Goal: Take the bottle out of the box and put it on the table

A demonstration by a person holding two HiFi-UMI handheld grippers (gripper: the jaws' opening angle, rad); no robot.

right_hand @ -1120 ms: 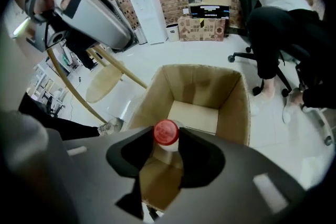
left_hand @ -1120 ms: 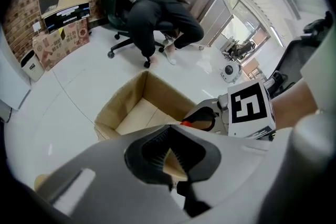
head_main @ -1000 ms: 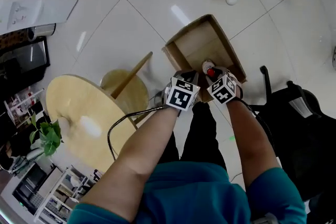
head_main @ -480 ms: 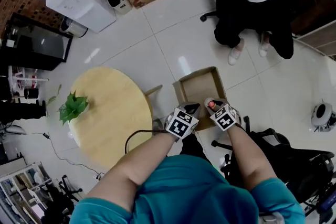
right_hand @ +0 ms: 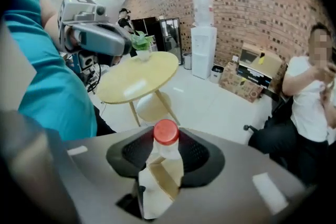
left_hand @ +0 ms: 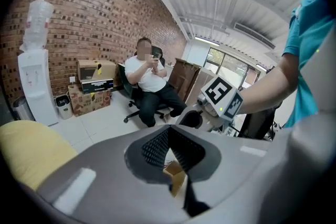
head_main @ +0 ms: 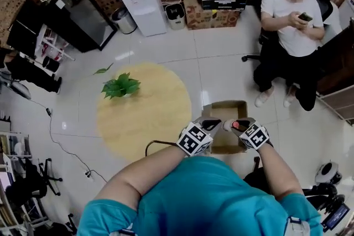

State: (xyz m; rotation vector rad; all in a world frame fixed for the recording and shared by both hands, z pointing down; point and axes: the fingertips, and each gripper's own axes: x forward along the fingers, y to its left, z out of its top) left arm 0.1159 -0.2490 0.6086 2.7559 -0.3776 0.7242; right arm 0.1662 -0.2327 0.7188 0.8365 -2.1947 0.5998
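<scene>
- Currently my right tool (right_hand: 167, 148) grasps the red-capped bottle (right_hand: 164, 165) over the box (head_main: 221, 112).
- My left tool (left_hand: 168, 131) is clenched, empty.
- Beside the box stands the counter (head_main: 145, 113).

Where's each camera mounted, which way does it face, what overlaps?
Head view: on the head, steeply down at table and box; forearms, left gripper, right gripper show.
Left gripper view: on it, along empty jaws toward seated person; right forearm shows.
Right gripper view: on it, along jaws gripping bottle toward table; teal shirt shows.
All share table, seated person.
</scene>
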